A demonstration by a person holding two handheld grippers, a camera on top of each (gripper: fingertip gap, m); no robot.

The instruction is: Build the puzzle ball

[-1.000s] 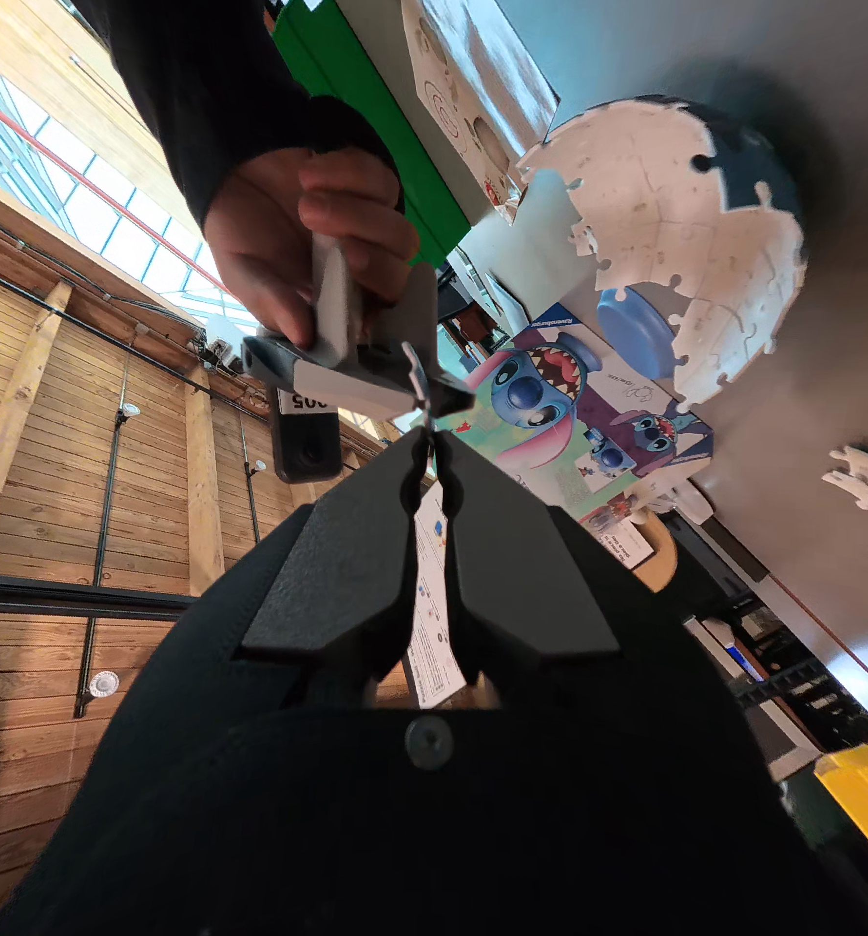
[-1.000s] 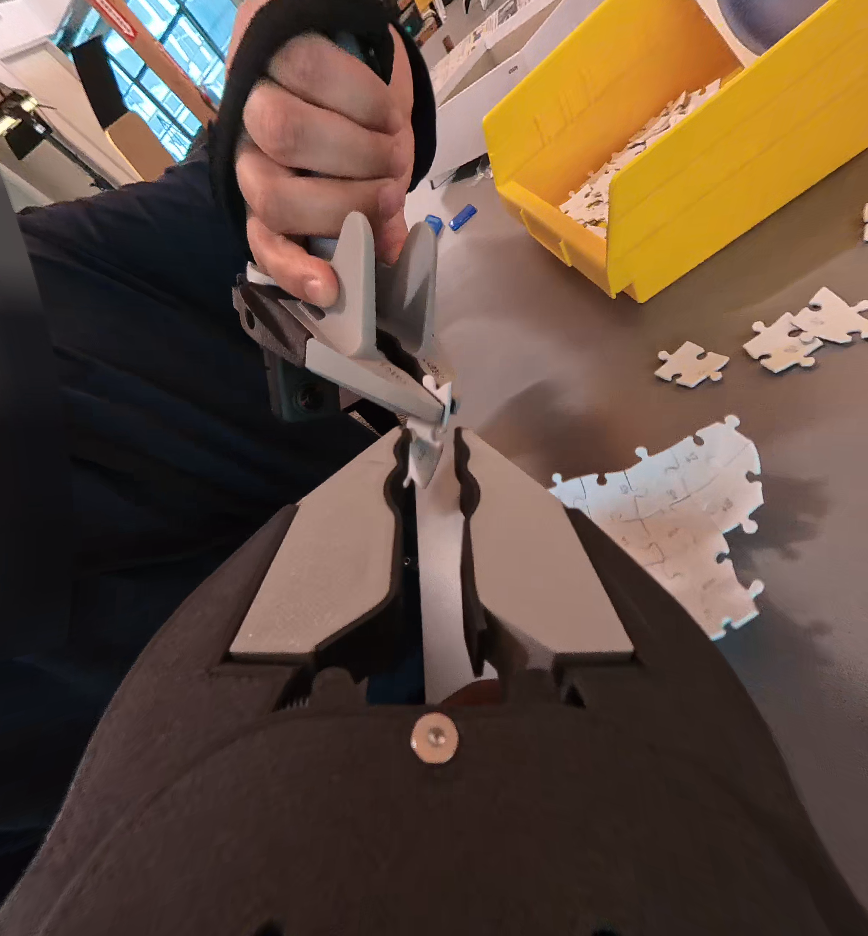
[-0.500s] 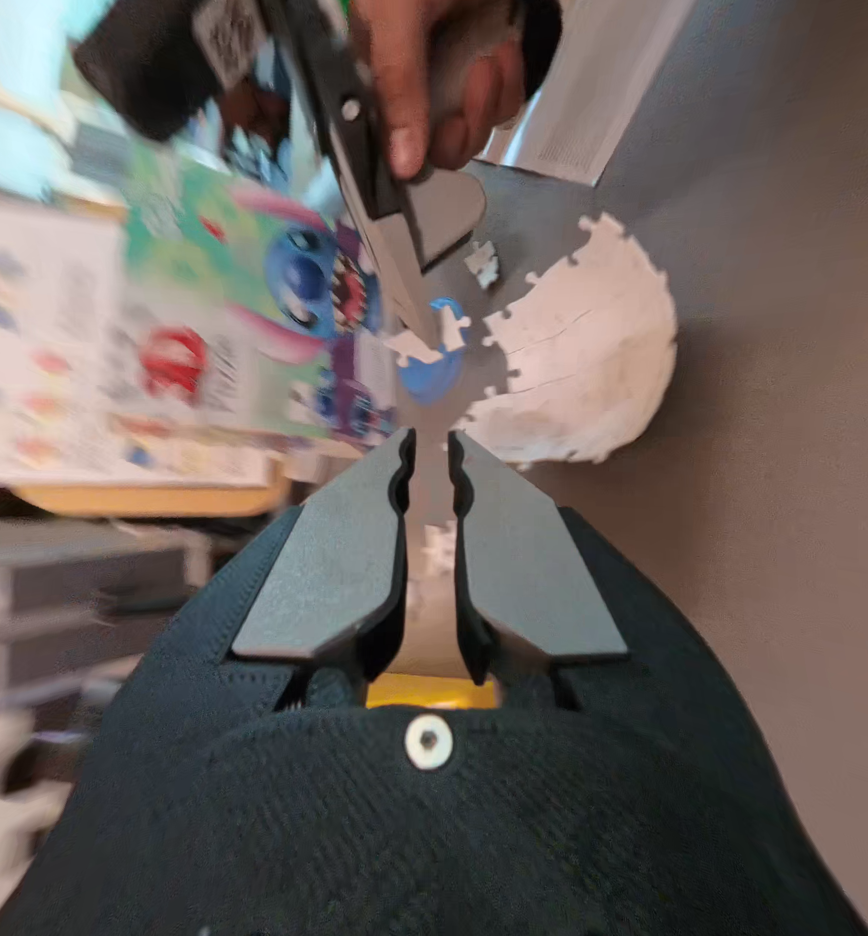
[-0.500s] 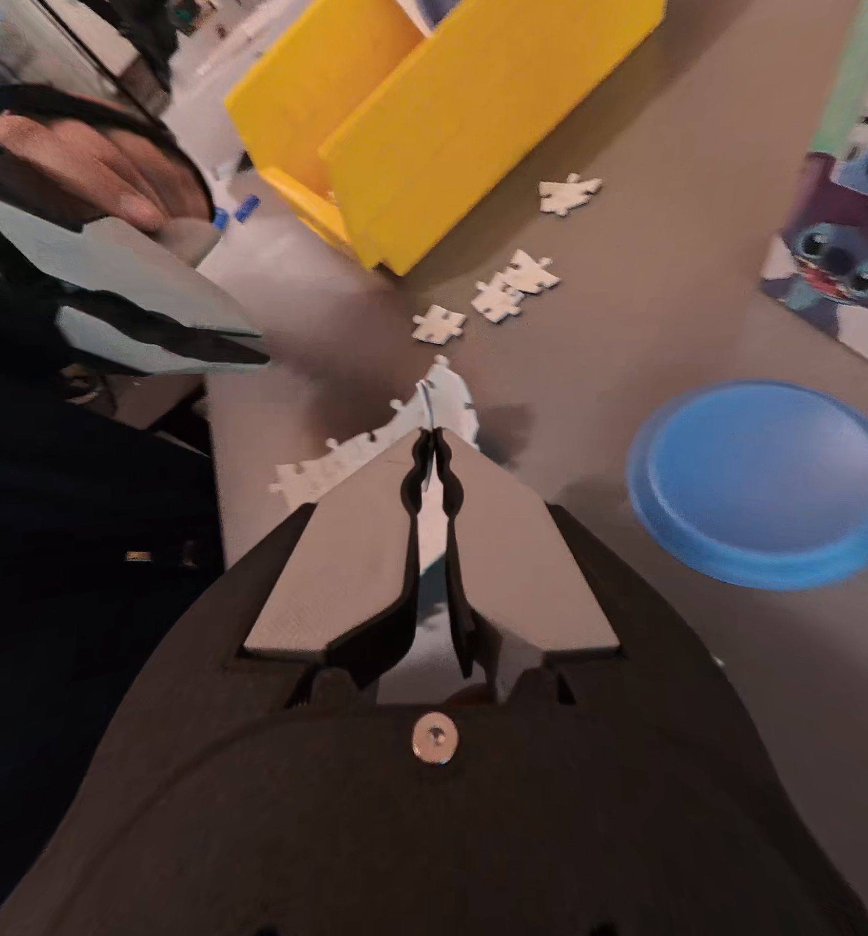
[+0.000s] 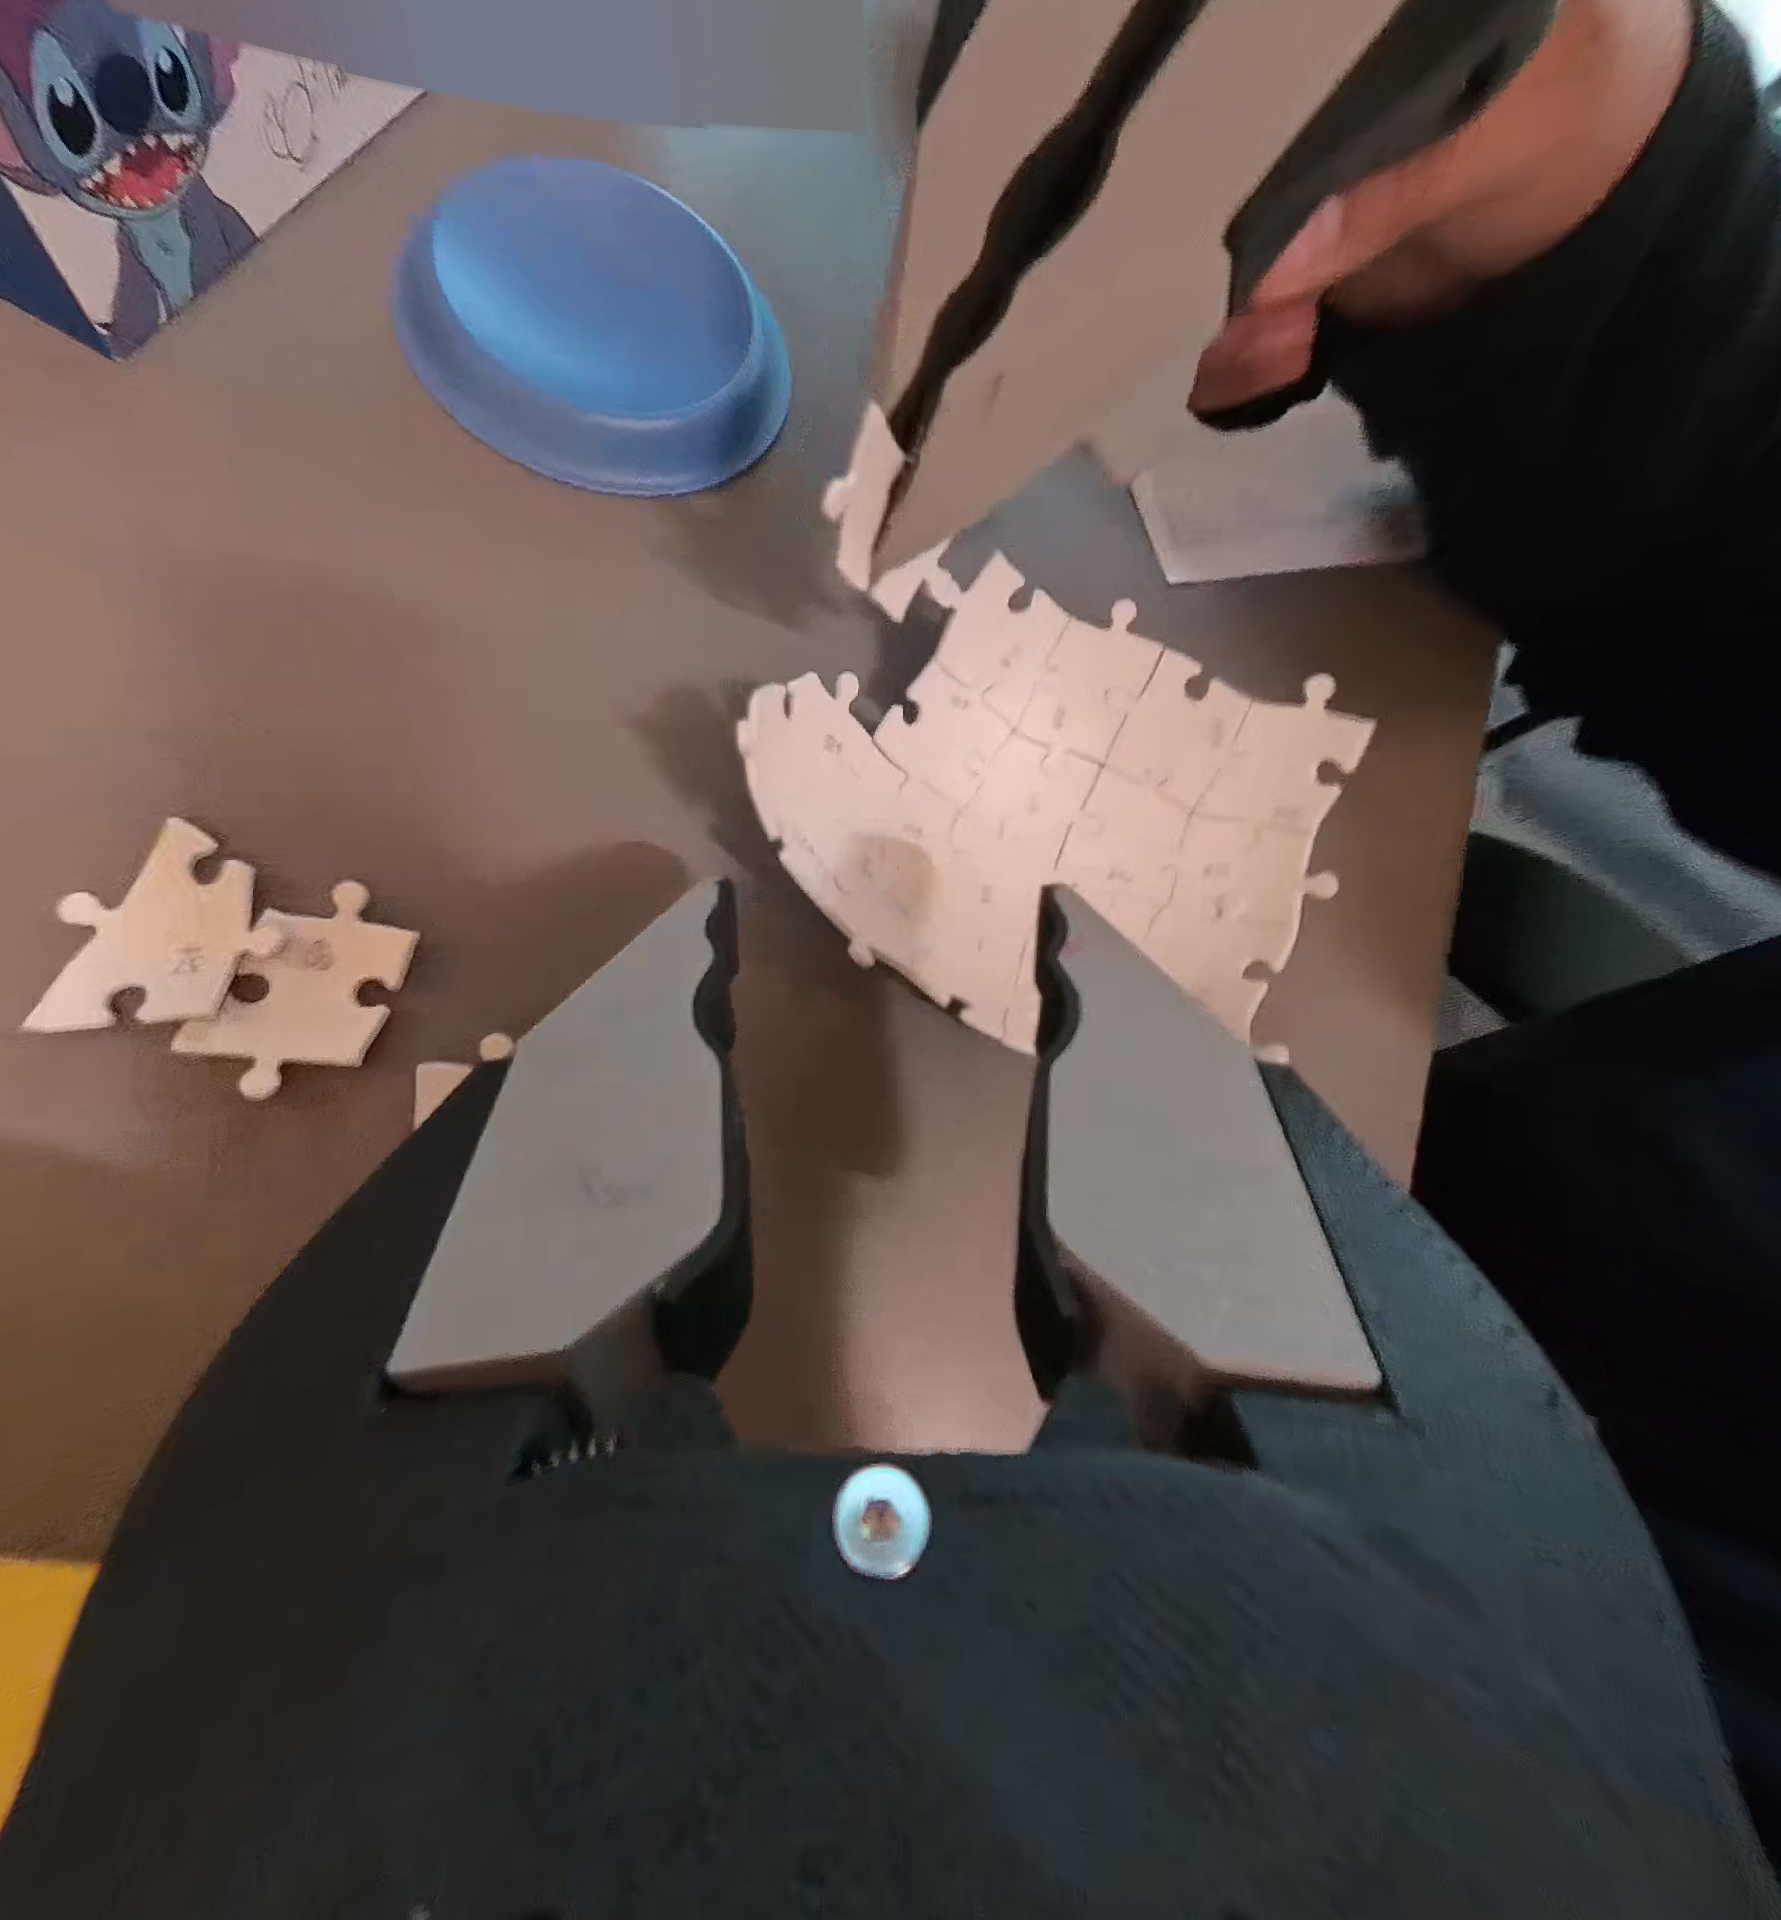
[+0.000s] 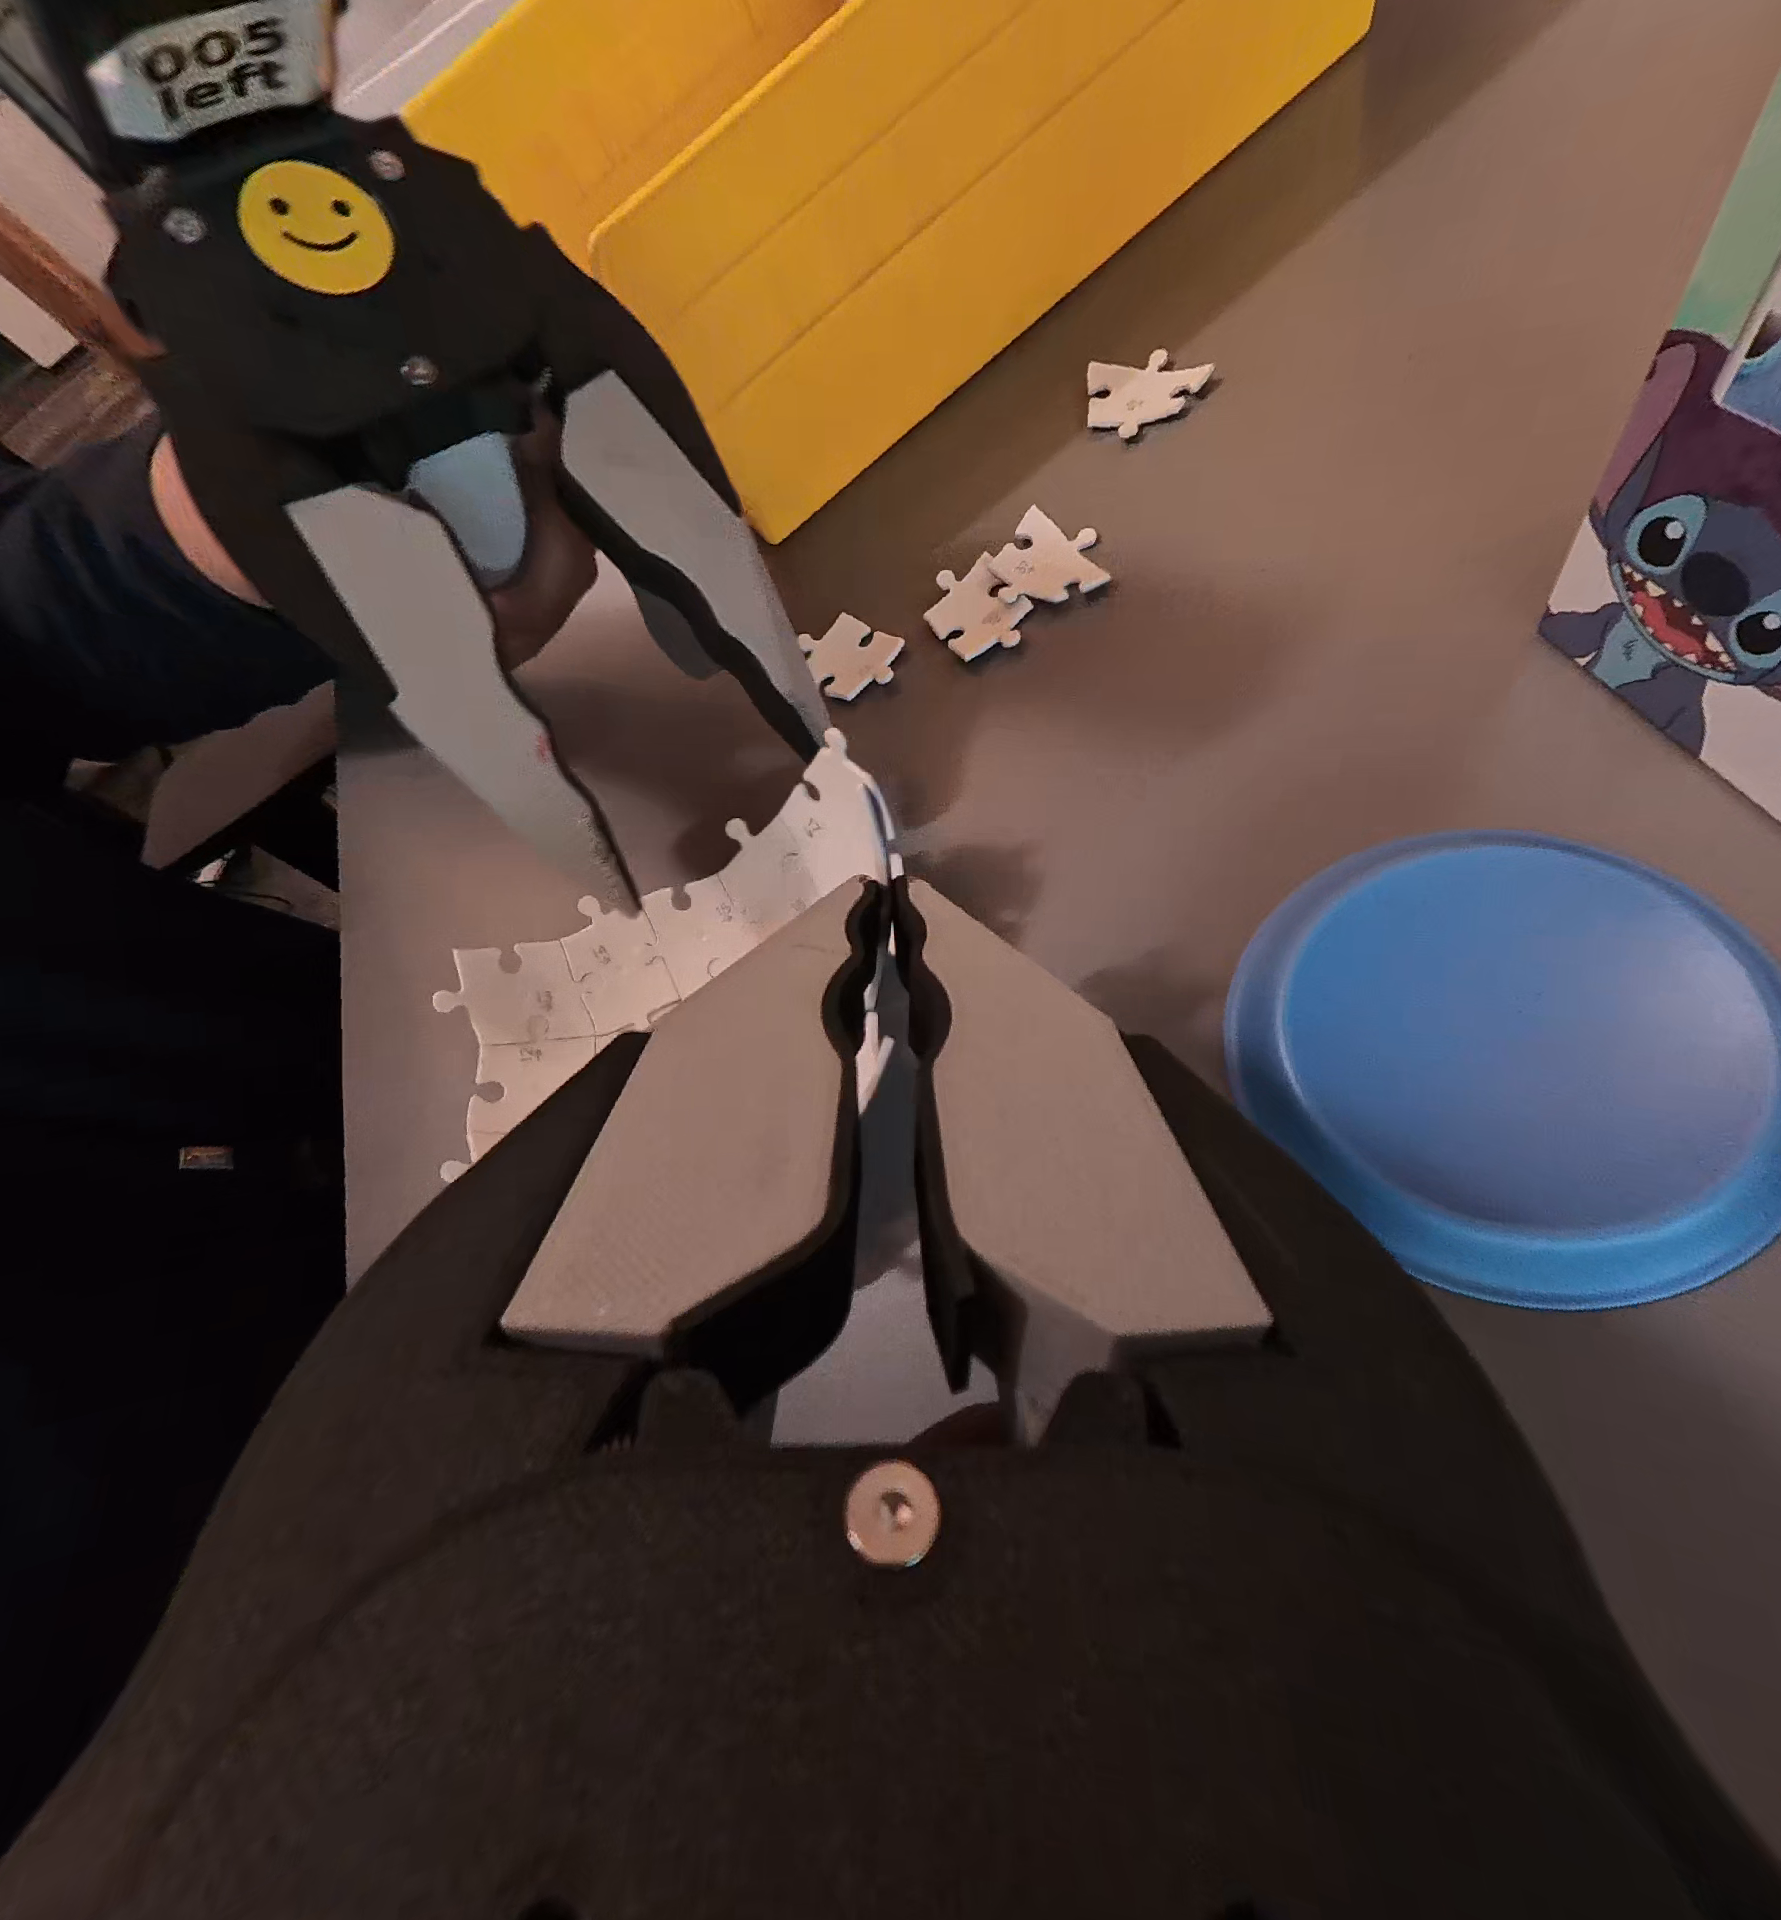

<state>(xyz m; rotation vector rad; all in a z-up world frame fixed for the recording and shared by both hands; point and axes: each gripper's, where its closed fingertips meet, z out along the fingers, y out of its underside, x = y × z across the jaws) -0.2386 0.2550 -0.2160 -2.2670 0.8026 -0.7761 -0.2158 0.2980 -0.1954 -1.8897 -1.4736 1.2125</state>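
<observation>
A curved white assembled puzzle section (image 5: 1073,810) lies on the grey table; it also shows in the right wrist view (image 6: 657,956). My left gripper (image 5: 886,904) is open and empty, its fingers at the section's near edge; it shows in the right wrist view (image 6: 725,821) straddling that edge. My right gripper (image 6: 881,888) is shut on a single puzzle piece (image 5: 865,499), seen edge-on between its tips (image 6: 878,826). In the left wrist view, the right gripper (image 5: 891,530) holds the piece at the section's far corner. I cannot tell whether they touch.
A blue round stand (image 5: 595,322) (image 6: 1520,1060) sits beside the section. Loose white pieces (image 5: 221,966) (image 6: 1011,592) lie on the table. A yellow bin (image 6: 917,208) stands behind them, and a printed puzzle box (image 6: 1717,582) (image 5: 107,156). A paper sheet (image 5: 1270,520) lies by the table edge. Left tips to right tips: about 6 cm.
Both grippers came down from mid-air to the table. The left gripper let go of the piece and opened wide. The right gripper kept the piece and carried it to the section.
</observation>
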